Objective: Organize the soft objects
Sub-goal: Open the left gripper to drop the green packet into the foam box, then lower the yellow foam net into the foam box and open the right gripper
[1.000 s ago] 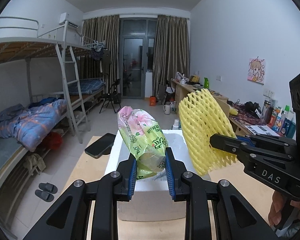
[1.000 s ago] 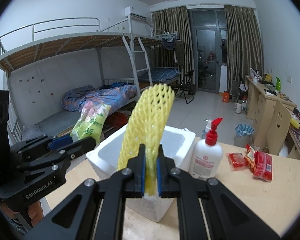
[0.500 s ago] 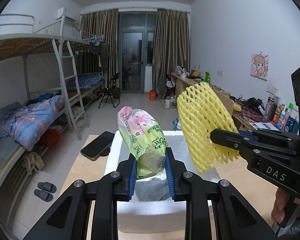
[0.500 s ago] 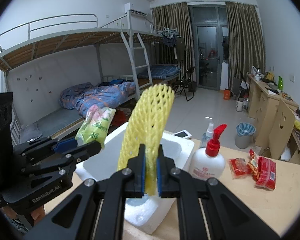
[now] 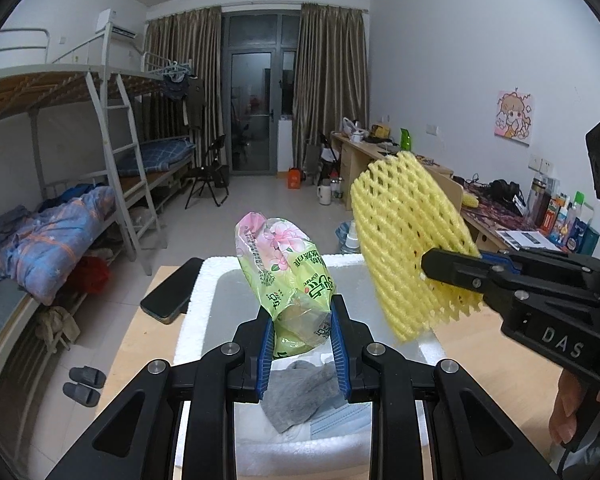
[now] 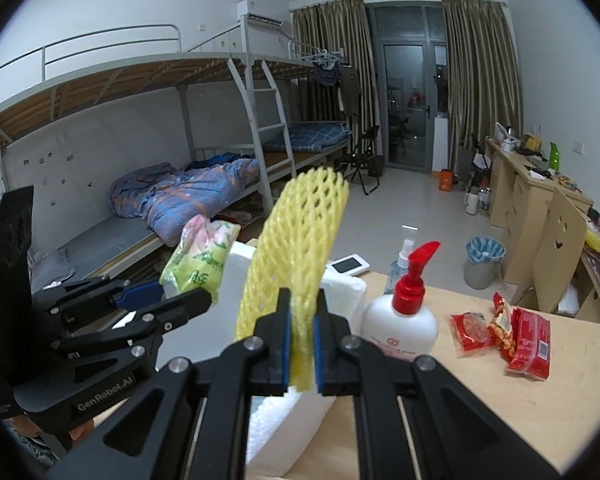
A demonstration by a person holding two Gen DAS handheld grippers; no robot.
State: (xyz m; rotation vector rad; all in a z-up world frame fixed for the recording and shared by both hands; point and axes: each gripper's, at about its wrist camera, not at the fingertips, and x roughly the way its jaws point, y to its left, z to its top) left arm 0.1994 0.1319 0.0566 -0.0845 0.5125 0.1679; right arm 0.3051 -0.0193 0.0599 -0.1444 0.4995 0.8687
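Pinching the lower part of a green tissue pack (image 5: 288,280) between the blue pads (image 5: 265,356) of the left gripper (image 5: 300,354), jaws partly spread by the pack's bulk, pack standing up and leaning left above the open white foam box (image 5: 198,300). Clamping a yellow foam net sleeve (image 6: 300,256) near its bottom end in the right gripper (image 6: 300,344), jaws pressed almost together on the thin mesh, sleeve rising upright and tilting slightly right. Holding both items side by side over the box, sleeve on the right of the pack in the left wrist view, not touching it. Lying inside the box, just below the left jaws: a grey cloth (image 5: 296,396) and beneath it something pale blue, too hidden to identify. Resting on the wooden table (image 6: 520,412) beside the box: a black phone (image 5: 168,292) against its left wall; on the other side a white pump bottle (image 6: 400,320) with a red top, a clear spray bottle (image 6: 400,264) behind it, and red snack packets (image 6: 512,332) further right. Gripping the right tool's handle at the lower right edge of the left wrist view: a hand (image 5: 568,412), only partly showing. Beyond the table, bunk beds (image 6: 204,120) along the left wall and desks (image 6: 528,188) along the right.
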